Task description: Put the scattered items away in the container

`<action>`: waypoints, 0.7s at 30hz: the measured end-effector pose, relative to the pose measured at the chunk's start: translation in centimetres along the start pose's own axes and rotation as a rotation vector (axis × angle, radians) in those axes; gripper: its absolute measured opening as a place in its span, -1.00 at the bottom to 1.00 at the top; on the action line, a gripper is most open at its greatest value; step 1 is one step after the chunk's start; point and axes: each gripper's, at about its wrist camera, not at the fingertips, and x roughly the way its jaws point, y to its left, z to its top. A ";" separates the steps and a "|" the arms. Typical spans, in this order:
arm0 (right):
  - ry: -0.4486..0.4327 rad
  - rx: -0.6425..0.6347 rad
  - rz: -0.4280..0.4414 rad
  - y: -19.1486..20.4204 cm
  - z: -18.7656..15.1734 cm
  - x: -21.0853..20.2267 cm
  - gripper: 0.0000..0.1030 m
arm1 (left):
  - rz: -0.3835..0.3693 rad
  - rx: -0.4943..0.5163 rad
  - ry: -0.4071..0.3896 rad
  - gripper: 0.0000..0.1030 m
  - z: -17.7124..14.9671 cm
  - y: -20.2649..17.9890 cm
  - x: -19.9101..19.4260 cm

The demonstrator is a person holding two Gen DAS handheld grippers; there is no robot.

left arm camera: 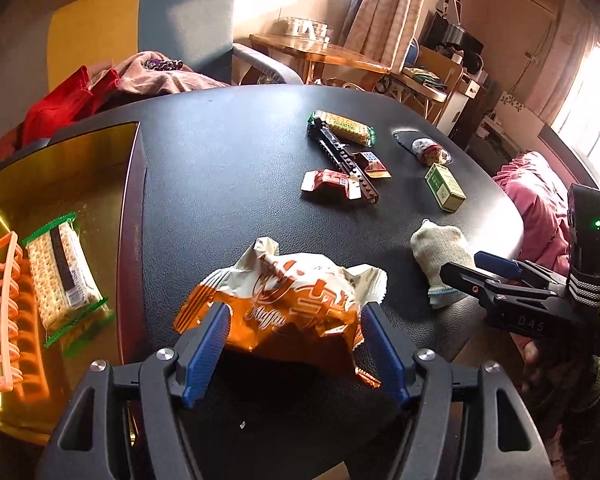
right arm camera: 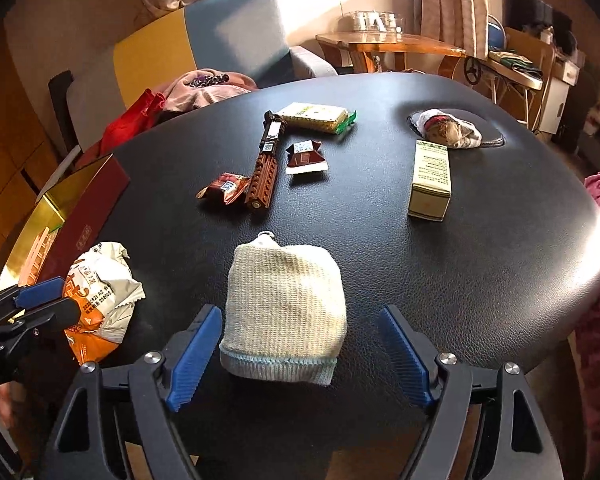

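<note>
My left gripper (left arm camera: 293,312) is shut on an orange and white snack bag (left arm camera: 284,300), its blue pads pressing both sides; the bag also shows in the right wrist view (right arm camera: 100,296). My right gripper (right arm camera: 300,320) is open around a cream knitted sock (right arm camera: 284,308), pads apart from it; the sock also shows in the left wrist view (left arm camera: 440,256). The gold-lined red box (left arm camera: 60,168) at the left holds a cracker pack (left arm camera: 64,272) and a pink rack (left arm camera: 0,312).
On the black table (right arm camera: 480,260) lie a cracker pack (right arm camera: 316,117), a brown brick strip (right arm camera: 265,172), two small red snack packets (right arm camera: 225,188), a green-cream carton (right arm camera: 430,180) and a wrapped bundle (right arm camera: 448,128). A chair with clothes stands behind.
</note>
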 end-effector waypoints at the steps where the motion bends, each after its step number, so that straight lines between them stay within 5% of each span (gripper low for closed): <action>1: -0.001 0.001 -0.001 0.0 0.0 0.0 0.58 | 0.002 0.010 -0.001 0.34 0.1 -0.2 0.1; 13: -0.001 -0.012 -0.008 0.2 0.3 0.8 0.56 | 0.014 0.032 0.028 0.34 0.7 -0.4 2.7; 21: 0.018 -0.032 -0.032 1.0 0.4 2.0 0.22 | 0.040 0.046 0.008 0.30 0.4 -0.9 2.6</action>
